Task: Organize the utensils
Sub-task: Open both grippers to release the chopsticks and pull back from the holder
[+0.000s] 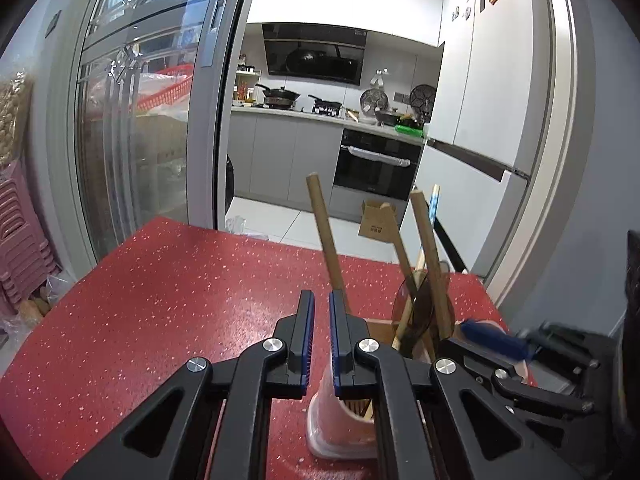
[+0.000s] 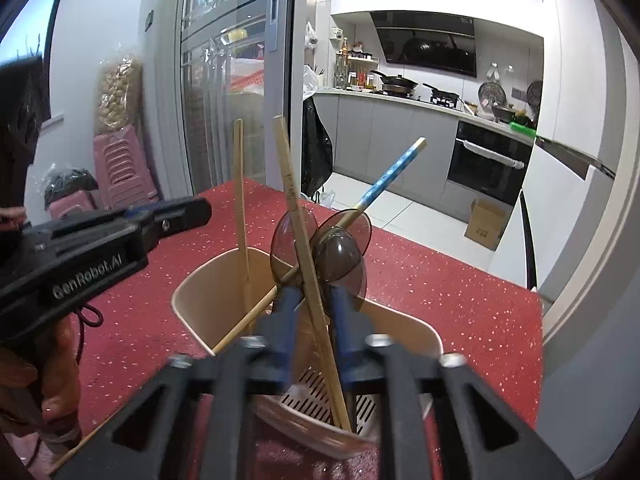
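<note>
A beige utensil holder [image 2: 216, 280] is seen standing on the red speckled table [image 2: 440, 280], with chopsticks and brown translucent spoons [image 2: 340, 256] propped upright in it. In the right wrist view, the right gripper [image 2: 314, 300] is held directly over the holder, its blue-padded fingers [image 2: 286, 308] parted on either side of a wooden chopstick [image 2: 298, 216] that leans toward 11 o'clock; whether the pads touch it cannot be told. A blue-patterned chopstick [image 2: 394, 172] is tilted toward 2 o'clock, and a thin plain one [image 2: 239, 184] stands near the holder's left wall. The left gripper [image 1: 321, 320] is shown at 9 o'clock of the holder in that view, its jaws slightly spread with nothing between them. In the left wrist view, the holder [image 1: 344, 412] lies under the left gripper's right finger.
</note>
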Demonstrator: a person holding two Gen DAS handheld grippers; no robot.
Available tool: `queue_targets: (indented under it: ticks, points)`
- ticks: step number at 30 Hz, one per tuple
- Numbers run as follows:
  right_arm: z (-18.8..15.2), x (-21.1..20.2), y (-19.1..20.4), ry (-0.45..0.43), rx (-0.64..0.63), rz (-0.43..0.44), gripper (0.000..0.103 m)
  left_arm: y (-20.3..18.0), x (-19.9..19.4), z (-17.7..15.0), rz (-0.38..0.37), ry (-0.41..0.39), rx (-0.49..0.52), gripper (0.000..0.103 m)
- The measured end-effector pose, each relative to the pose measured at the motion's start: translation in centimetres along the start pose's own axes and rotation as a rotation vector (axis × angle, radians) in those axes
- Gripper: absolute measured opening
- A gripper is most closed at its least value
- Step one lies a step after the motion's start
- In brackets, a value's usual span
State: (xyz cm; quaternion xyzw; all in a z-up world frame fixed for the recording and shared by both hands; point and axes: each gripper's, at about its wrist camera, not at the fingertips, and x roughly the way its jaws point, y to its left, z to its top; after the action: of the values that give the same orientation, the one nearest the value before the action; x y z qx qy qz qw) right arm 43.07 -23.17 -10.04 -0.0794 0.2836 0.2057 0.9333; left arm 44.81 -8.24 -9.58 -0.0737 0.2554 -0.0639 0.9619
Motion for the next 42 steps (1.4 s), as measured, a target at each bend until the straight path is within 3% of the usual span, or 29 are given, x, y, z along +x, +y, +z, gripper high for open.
queue_targets:
  ticks: [1, 8, 14, 18, 20, 21, 22, 25, 32, 37, 38, 39, 42]
  points:
    - [0.1, -0.3, -0.2, -0.011, 0.012, 0.007, 0.060, 0.1, 0.1, 0.0, 0.001, 0.007, -0.001, 0.034]
    - [3.4, -1.6, -4.0, -0.044, 0.215, 0.092, 0.060, 0.7, -0.3, -0.7, 0.012, 0.089, -0.005, 0.034]
    - [6.3, 3.3, -9.8, 0.080, 0.536, 0.180, 0.060, 1.1, -1.2, -1.8, 0.024, 0.136, 0.014, 0.034]
    - [6.9, 6.5, -11.2, 0.136, 0.652, 0.248, 0.060, 1.9, -1.6, -2.5, 0.018, 0.164, -0.002, 0.034]
    - [7.1, 7.8, -11.1, 0.158, 0.665, 0.261, 0.047, 2.4, -1.7, -2.9, 0.023, 0.179, -0.013, 0.034]
    - [7.1, 8.4, -10.9, 0.172, 0.667, 0.264, 0.017, 2.7, -1.7, -3.1, 0.025, 0.189, -0.021, 0.034]
    - [7.1, 8.8, -10.8, 0.186, 0.664, 0.256, 0.009, 3.0, -1.7, -3.3, 0.026, 0.199, -0.028, 0.034]
    - [7.5, 8.0, -9.8, 0.148, 0.606, 0.203, 0.009, 4.0, -1.8, -3.9, 0.041, 0.213, -0.048, 0.034]
    - [10.1, 3.4, -3.5, -0.040, 0.234, 0.074, 0.009, 5.0, -2.2, -5.0, 0.071, 0.233, -0.053, 0.034]
    - [9.7, 3.5, 1.5, -0.046, 0.028, 0.054, 0.008, 5.5, -2.8, -5.3, 0.083, 0.238, -0.058, 0.035]
    - [9.3, 3.5, 2.3, -0.036, 0.005, 0.053, 0.008, 5.7, -3.0, -5.3, 0.085, 0.241, -0.059, 0.043]
    - [9.0, 3.5, 2.9, -0.027, -0.013, 0.052, 0.008, 5.7, -3.1, -5.4, 0.089, 0.244, -0.060, 0.100]
    - [8.4, 2.7, 3.9, -0.004, -0.040, 0.055, 0.013, 6.0, -3.5, -5.5, 0.111, 0.211, -0.046, 0.103]
